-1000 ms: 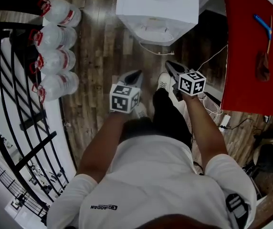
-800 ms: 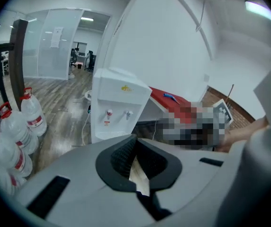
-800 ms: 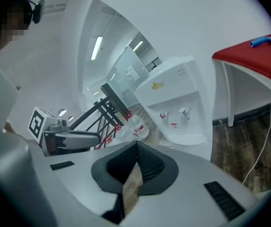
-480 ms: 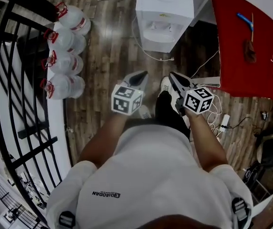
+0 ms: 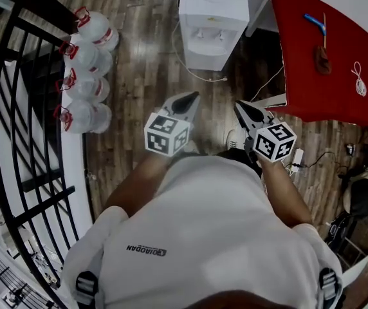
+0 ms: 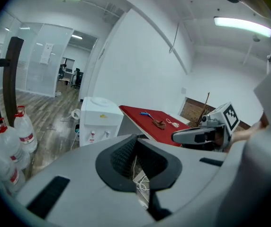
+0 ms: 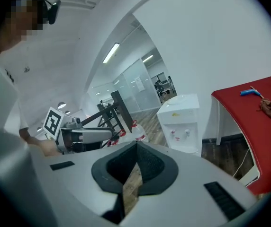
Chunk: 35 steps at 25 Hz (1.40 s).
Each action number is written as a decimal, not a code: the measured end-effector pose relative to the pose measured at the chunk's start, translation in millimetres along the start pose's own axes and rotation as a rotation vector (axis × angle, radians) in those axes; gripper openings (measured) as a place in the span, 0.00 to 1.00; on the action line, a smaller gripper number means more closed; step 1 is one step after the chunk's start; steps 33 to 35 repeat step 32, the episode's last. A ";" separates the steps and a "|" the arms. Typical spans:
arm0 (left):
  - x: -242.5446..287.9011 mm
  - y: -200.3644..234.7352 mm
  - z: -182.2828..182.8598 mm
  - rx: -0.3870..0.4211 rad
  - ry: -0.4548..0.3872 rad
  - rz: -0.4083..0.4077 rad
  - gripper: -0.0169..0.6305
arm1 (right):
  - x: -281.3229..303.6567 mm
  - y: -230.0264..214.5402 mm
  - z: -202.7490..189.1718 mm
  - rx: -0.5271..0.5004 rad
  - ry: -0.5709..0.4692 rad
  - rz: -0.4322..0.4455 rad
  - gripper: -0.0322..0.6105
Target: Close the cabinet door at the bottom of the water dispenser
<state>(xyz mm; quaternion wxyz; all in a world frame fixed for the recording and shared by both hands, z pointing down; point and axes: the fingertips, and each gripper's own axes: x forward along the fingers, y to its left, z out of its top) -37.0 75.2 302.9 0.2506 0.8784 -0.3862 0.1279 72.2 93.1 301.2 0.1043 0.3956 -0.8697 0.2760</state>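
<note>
The person is standing on the wooden floor (image 5: 139,50) and holding both grippers out in front, pointing toward the far side where the water dispenser (image 5: 213,18) is standing. The left gripper (image 5: 189,98) is showing its jaws pressed together at the tips, with nothing between them (only floor and a loose white cable are showing through the gap lower down). The right gripper (image 5: 240,105) is likewise closed tip to tip and is carrying nothing. Neither one is touching the dispenser. Both are hanging well apart from it, the left one roughly in line with its front and the right one nearer the red table (image 5: 325,63) standing just right of it. The dispenser's taps are facing the person, but its bottom cabinet door is hidden in every view. A row of water bottles (image 5: 84,76) is standing to the left, beside a black railing (image 5: 17,121).
</note>
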 end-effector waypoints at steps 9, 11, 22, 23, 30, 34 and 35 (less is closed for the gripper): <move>10.8 -30.7 16.3 0.010 -0.053 0.046 0.02 | -31.1 -5.4 24.3 -0.123 -0.007 0.042 0.08; 17.0 -37.5 21.1 0.029 -0.061 0.057 0.02 | -33.9 -11.8 26.8 -0.135 -0.005 0.052 0.08; 29.4 -67.6 31.9 0.058 -0.079 0.122 0.02 | -56.8 -37.3 33.2 -0.155 -0.020 0.096 0.08; 29.1 -69.8 33.2 0.058 -0.082 0.127 0.02 | -59.2 -38.9 33.2 -0.154 -0.022 0.098 0.08; 34.2 -77.3 34.1 0.064 -0.085 0.156 0.02 | -67.8 -49.8 35.8 -0.151 -0.036 0.107 0.08; 36.6 -79.8 33.1 0.060 -0.085 0.159 0.02 | -70.3 -51.7 35.5 -0.154 -0.035 0.109 0.08; 36.6 -79.8 33.1 0.060 -0.085 0.159 0.02 | -70.3 -51.7 35.5 -0.154 -0.035 0.109 0.08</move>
